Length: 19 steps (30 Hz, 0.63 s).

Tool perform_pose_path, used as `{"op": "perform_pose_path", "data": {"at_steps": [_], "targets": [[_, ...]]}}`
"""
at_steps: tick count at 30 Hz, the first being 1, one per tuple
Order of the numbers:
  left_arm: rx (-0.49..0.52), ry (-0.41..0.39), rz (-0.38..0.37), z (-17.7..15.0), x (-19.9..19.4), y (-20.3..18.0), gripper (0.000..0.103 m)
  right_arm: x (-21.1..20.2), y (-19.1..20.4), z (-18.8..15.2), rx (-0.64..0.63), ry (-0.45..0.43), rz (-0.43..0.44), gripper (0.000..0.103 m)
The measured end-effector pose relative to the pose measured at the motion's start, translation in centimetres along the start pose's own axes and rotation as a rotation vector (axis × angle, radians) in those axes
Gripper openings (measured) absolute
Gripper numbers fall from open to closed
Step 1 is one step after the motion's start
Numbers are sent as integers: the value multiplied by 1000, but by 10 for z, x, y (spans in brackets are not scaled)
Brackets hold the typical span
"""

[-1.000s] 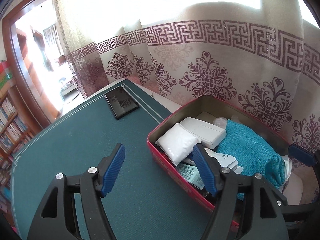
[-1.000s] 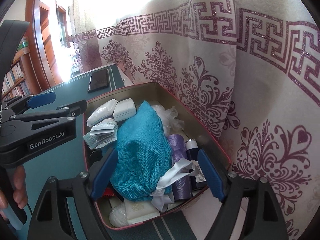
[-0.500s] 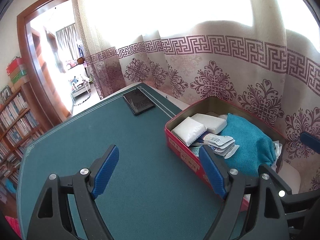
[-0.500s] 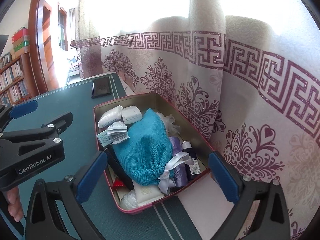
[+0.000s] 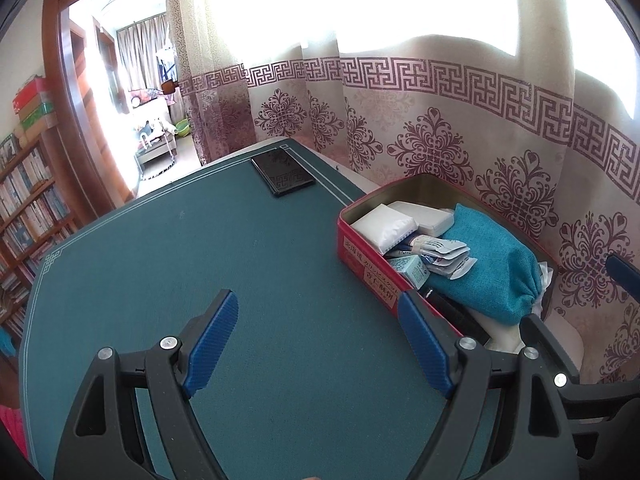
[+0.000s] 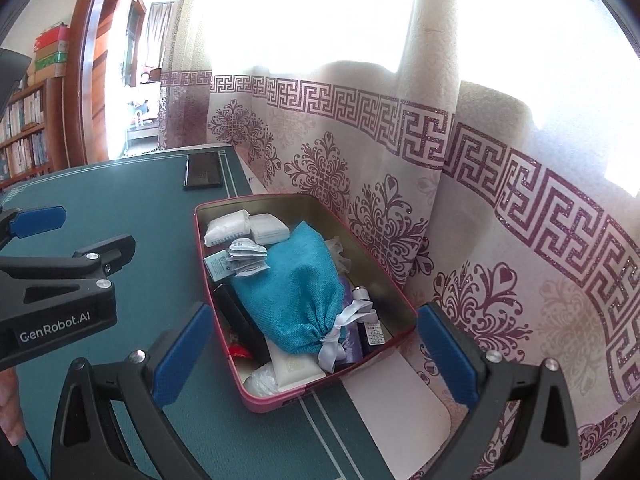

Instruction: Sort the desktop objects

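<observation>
A green felt tabletop (image 5: 168, 264) stands before a patterned curtain (image 6: 460, 168). A red tin (image 6: 224, 344) sits at the tabletop's curtain-side edge, packed full. On top lies a teal cloth pouch (image 6: 292, 292), tied with white ribbon; it looks soft and light, best pinched at its gathered neck. A dark phone (image 5: 283, 172) lies beyond the tin. The left gripper (image 5: 320, 340) and right gripper (image 6: 312, 360) hover near the tin, jaws apart and empty.

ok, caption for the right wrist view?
Open right gripper above red rectangular tin holding teal burlap pouch.
</observation>
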<state>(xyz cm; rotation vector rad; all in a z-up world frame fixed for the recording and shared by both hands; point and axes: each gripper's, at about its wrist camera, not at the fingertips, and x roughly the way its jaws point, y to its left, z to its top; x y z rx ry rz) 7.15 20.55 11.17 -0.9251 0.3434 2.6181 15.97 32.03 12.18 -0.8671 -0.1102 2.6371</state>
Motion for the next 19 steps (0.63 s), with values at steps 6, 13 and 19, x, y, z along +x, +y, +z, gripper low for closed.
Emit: {"op": "perform_pose_path", "data": {"at_steps": [6,13,19], "targets": [[-1,11,-2,-3,-1,1,85,-7,7,-2,-35,-20,-34,102],[42,-41,-1,-7,-11,-10,85,-8,7,-4,-32,-19,-38,102],[37,-27,-13,-7,-9,-6,85,-5,6,-9,-21,5,-14,102]]}}
